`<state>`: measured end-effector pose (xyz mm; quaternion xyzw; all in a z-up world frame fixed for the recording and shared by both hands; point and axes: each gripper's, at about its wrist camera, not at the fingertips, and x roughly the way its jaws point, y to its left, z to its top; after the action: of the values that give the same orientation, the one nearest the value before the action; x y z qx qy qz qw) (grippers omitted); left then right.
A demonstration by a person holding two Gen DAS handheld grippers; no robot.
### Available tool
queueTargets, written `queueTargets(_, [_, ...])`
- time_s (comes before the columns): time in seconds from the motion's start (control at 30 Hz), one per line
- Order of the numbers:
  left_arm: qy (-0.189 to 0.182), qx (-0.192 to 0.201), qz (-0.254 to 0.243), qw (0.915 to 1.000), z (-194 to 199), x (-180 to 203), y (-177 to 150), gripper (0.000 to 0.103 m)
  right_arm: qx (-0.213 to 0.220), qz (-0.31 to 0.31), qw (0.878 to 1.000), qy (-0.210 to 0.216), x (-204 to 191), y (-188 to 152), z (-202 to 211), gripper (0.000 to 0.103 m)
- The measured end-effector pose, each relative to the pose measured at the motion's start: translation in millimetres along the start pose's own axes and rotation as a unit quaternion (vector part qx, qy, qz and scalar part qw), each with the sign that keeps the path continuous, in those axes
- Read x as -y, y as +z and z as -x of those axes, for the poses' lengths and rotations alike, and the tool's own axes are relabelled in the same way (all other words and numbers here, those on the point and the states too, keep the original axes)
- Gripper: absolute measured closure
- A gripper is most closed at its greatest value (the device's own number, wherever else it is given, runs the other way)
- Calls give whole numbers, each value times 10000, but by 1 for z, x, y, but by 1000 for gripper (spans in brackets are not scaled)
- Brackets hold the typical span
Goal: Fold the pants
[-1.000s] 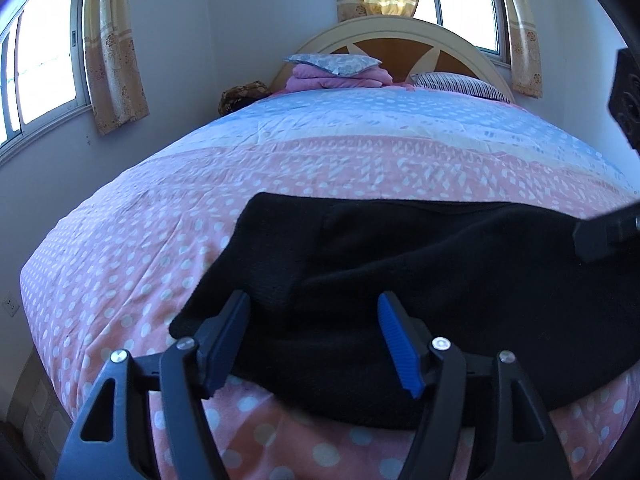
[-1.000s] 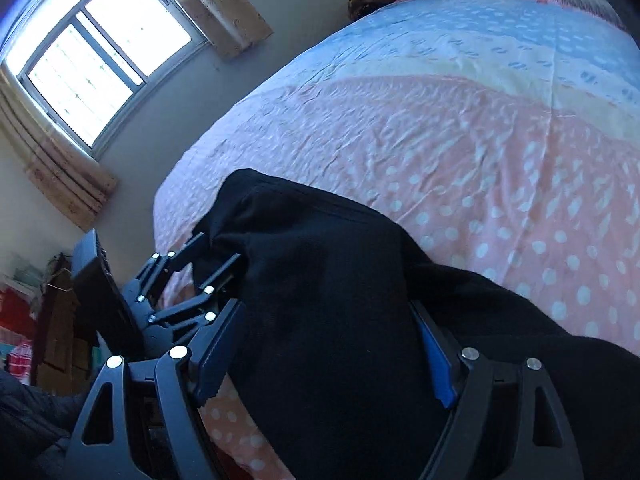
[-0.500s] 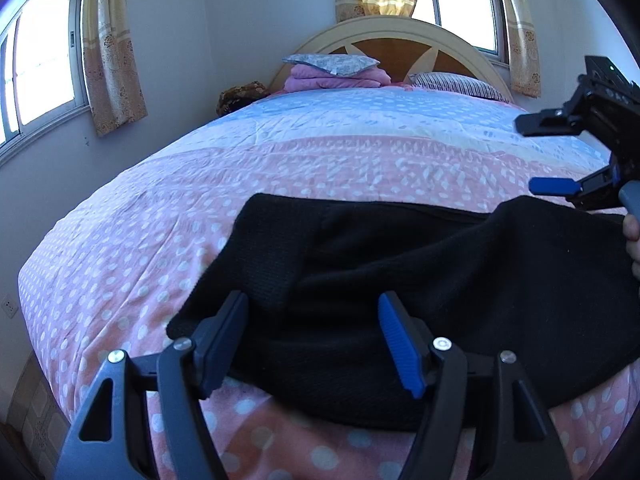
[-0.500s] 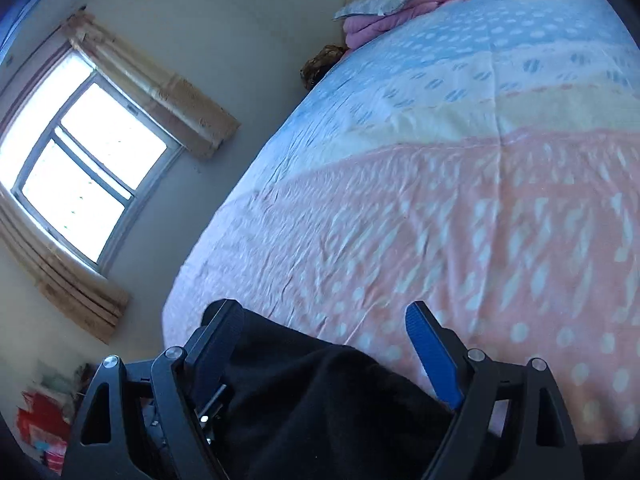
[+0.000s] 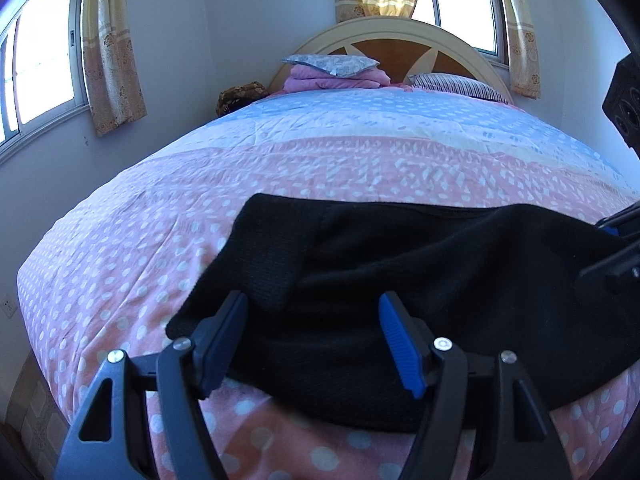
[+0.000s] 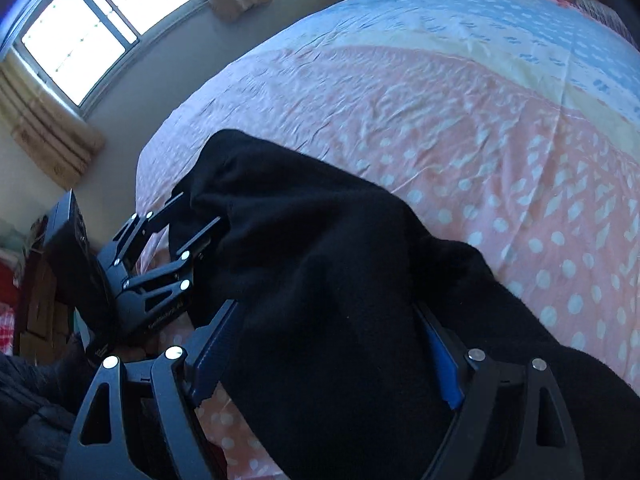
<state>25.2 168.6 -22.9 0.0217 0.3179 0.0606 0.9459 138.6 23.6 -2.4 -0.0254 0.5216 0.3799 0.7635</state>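
The black pants (image 5: 420, 280) lie bunched across the near edge of the bed (image 5: 320, 168). The likely trouble is a grab that catches only the top layer, so the fold drags crooked or slides off the edge. The left tool (image 5: 312, 340) stands released, straddling the near hem. The right tool (image 6: 324, 356) is spread wide around a raised hump of cloth; whether its pads press I cannot tell.
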Motion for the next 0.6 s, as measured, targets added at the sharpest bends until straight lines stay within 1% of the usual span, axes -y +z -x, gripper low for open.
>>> queueTargets(0.03, [-1,-1,2,10000,0,0,0,33,-66,-1,10000,74,0,1,1,18])
queueTargets(0.13, [2,-4,-2,10000,0,0,0,33,-204,-273,9976,603,16,11,-3,18])
queueTargets(0.17, [0,-4,-3,10000,0,0,0,33,-138,-458,9971,596,24,15,-4,19])
queueTargets(0.2, [-8,-6,4,10000,0,-1,0,33,104,-762,9965,325,35,19,-4,21])
queueTargets(0.23, [-14,-10,11,10000,0,-1,0,33,463,-934,9945,57,41,23,1,21])
queueTargets(0.27, [-19,-14,14,10000,0,-1,1,33,625,-972,9933,33,43,24,4,21])
queueTargets(0.3, [-25,-16,14,10000,0,-1,1,33,640,-1022,9926,100,45,24,4,21])
queueTargets(0.37, [-33,-11,16,10000,0,-1,1,33,419,-870,9953,92,41,22,1,21])
queueTargets(0.47, [-39,-3,18,10000,0,-2,2,33,-59,-255,9997,-26,24,9,2,20])
queueTargets(0.5, [-40,0,20,10000,0,-1,1,33,-254,-45,9997,30,17,6,3,20])
queueTargets(0.53, [-42,1,22,10000,0,-2,1,33,-380,37,9991,158,15,4,3,19])
queueTargets(0.6, [-46,3,28,10000,0,-2,1,33,-474,-126,9973,547,20,5,0,17])
